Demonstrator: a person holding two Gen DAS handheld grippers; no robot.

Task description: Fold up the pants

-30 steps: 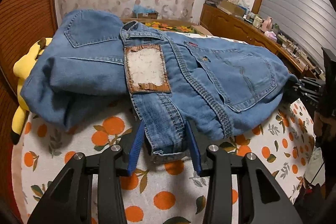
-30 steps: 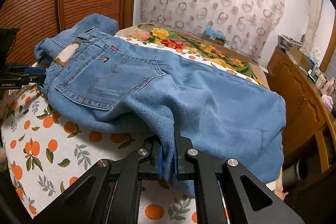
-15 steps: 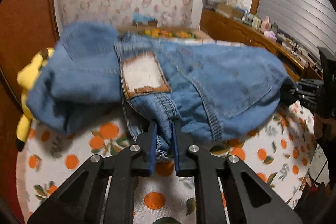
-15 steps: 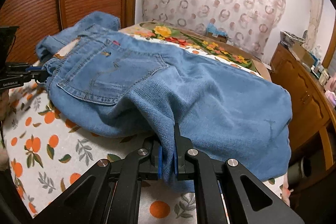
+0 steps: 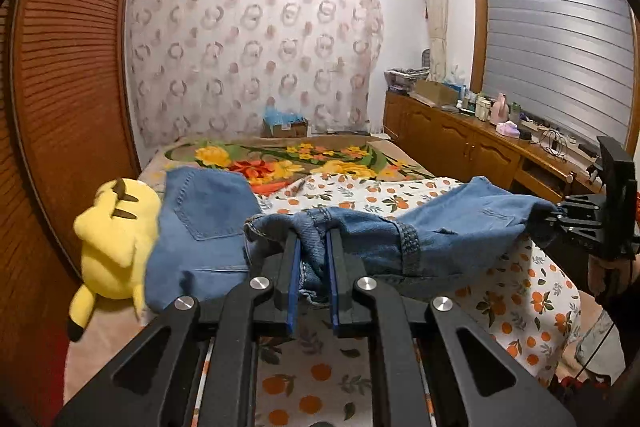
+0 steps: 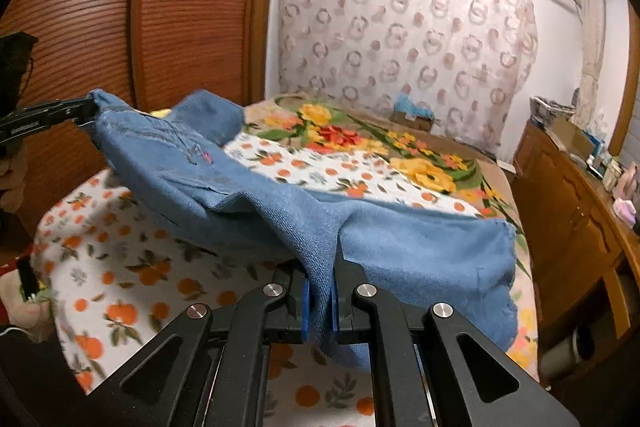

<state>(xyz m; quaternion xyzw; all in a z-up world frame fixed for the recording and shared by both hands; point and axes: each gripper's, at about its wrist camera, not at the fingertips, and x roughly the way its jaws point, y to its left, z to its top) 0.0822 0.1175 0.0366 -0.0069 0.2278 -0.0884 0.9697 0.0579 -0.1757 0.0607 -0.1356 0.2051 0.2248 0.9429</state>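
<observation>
Left wrist view: the left claw (image 5: pixel 314 259) tilts slightly downward, its blue pads clamped on a bunched fold of the jeans (image 5: pixel 440 231) at the waistband (its jaws have just closed onto the denim). The right claw (image 6: pixel 320 301) also angles gently down, pinching a fold of leg fabric. Between the two claws the jeans hang raised above the orange-print bed cover (image 6: pixel 120 291), long axis running from one claw to the other. Left of the left claw lies a yellow plush toy (image 5: pixel 114 247).
</observation>
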